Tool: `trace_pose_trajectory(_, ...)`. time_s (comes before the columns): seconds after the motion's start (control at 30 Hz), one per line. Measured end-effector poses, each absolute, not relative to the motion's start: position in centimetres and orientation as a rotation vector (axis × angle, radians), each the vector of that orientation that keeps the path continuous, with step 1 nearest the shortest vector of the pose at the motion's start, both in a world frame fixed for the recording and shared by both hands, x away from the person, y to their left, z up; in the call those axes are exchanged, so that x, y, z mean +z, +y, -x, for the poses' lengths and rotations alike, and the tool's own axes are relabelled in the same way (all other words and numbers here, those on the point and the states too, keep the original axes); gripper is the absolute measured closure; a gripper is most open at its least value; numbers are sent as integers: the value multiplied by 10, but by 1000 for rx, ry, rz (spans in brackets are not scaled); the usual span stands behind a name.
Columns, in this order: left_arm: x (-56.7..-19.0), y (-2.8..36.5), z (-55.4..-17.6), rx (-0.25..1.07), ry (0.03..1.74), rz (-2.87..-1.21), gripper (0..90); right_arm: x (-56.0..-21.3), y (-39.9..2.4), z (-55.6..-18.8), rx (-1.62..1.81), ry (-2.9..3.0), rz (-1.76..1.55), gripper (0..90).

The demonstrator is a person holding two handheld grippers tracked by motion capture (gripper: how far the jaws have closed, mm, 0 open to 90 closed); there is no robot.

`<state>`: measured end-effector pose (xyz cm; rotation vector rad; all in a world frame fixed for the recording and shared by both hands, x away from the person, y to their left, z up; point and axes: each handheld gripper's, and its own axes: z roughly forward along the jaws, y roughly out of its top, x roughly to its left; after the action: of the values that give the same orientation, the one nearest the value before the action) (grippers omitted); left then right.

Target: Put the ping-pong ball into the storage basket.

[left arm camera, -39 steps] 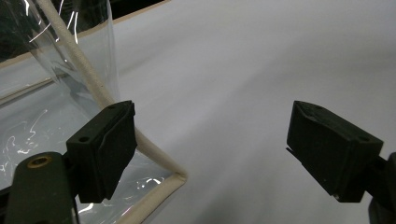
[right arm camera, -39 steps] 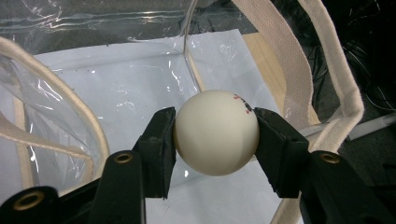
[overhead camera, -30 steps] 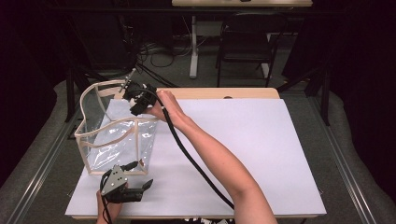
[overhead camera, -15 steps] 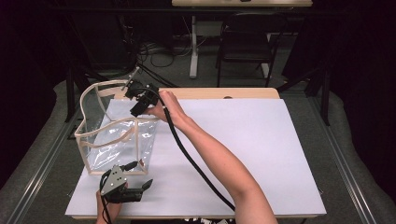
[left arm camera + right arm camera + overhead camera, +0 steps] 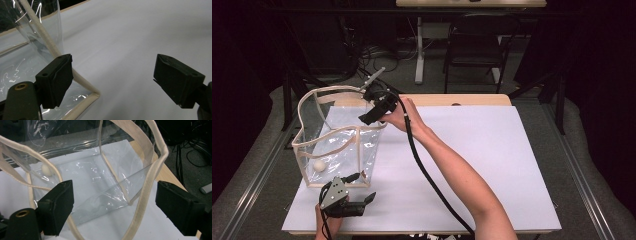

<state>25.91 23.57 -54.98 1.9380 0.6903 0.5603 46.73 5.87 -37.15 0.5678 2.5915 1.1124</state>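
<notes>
On the left part of the white table top (image 5: 492, 165), a clear plastic bag (image 5: 337, 145) with cream cloth edging is standing upright with its mouth open, and a small pale ball (image 5: 319, 165) is lying on its floor near the front left corner; the same ball (image 5: 47, 170) is showing through the plastic in the right gripper view. Above the bag's far right rim, the right gripper (image 5: 373, 114) is hanging in the person's right hand (image 5: 399, 116), tilted down toward the opening. Its jaws have just been opening and are now standing wide apart; the bag's cream rim is running across the space between them in the right gripper view, but neither pad is pressing on it, so they are gripping nothing. A black cable (image 5: 427, 175) is trailing from this gripper back along the forearm to the near edge of the table. Just in front of the bag's near right corner, the left gripper (image 5: 362, 202) is resting low over the table in the person's left hand (image 5: 326, 225), a grey three-cornered plate on top of it. Its jaws are also spread wide with only bare table between them, one of them sitting just beside the bag's bottom corner seam (image 5: 95, 95). Beyond the table, a dark chair (image 5: 474, 50) is standing on the floor.
</notes>
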Motion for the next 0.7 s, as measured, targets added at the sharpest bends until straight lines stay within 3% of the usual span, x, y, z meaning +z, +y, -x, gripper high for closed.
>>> trace_pose_trajectory(0.7, -550, 234, -260, 560, 687, -1941, 159, -371, 20, -452, 1134, 2561, -570, 110)
